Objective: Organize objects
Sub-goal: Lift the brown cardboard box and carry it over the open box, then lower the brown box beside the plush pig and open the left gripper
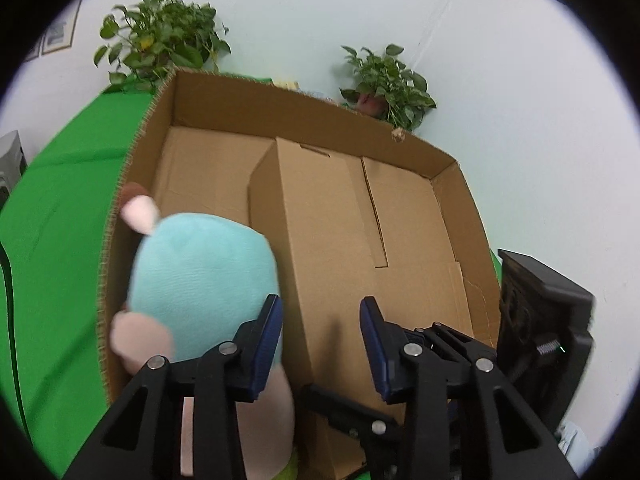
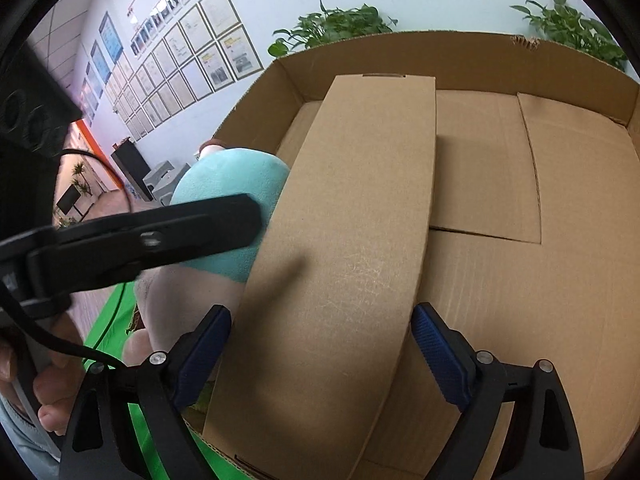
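Nearest us, our right hand-held gripper point(image 2: 322, 344) stands spread wide around the near end of a long cardboard box point(image 2: 340, 240), pads not visibly pressing it. Our left hand-held gripper point(image 1: 320, 340) is released, empty, its left finger against a teal plush toy point(image 1: 200, 280) at the big open carton's point(image 1: 460, 184) left wall. Beyond, potted plants point(image 1: 384, 84) line the green-covered desk point(image 1: 60, 220).

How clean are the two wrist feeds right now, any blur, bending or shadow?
Left wrist view: the plush toy and left plant look motion-smeared, and a dark vignette rings the frame. Right wrist view: fisheye bows the small box, with a soft shadow across it; the right gripper is sharp.
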`<state>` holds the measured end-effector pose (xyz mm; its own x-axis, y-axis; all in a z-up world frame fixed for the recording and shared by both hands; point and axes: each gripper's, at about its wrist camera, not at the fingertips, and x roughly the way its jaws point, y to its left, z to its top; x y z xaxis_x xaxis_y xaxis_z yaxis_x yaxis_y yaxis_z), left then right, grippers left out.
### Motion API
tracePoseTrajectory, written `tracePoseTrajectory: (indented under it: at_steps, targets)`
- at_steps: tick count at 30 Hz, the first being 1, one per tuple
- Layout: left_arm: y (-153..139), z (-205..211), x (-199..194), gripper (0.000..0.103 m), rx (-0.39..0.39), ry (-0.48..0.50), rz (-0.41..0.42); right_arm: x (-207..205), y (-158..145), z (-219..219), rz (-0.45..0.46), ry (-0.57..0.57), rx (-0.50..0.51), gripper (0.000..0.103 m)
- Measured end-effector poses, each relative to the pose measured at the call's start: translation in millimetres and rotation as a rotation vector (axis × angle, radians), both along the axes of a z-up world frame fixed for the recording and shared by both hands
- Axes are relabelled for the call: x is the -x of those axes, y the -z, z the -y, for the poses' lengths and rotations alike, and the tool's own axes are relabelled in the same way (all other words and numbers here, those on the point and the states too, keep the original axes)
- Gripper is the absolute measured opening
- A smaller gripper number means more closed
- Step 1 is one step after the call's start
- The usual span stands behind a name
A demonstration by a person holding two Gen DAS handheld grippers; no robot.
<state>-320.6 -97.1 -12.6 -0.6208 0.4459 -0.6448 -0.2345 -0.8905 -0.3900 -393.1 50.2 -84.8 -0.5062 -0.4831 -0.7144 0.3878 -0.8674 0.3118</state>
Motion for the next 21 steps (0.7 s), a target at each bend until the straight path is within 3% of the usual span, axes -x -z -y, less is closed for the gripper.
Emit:
tracePoseTrajectory:
  at_steps: [4,8,11,14,16,17,21]
  targets:
    - [-9,1,-19,0.038,0.022,0.007,-0.045,7,6,11,0.029,0.015,-0.018,0.091]
    - [-13,-1,-39,0.038,0.1,-0.021,-0.081,-3,4,31,0.007,0.033,-0.072,0.091]
    - [-16,5,-50,0.038,0.088,-0.036,-0.088,-7,4,36,0.005,0.038,-0.067,0.092]
    - [-20,5,-65,0.041,0.127,-0.063,-0.108,-11,-1,35,-0.005,0.035,-0.054,0.093]
    - [-23,4,-74,0.041,0.153,-0.074,-0.13,-20,-12,31,-0.032,0.047,-0.023,0.102]
    - [-26,2,-81,0.045,0.178,-0.086,-0.147,-27,-21,27,-0.059,0.047,-0.005,0.102]
    - [-35,-5,-110,0.074,0.261,-0.17,-0.244,-70,-47,18,-0.166,0.074,-0.059,0.103]
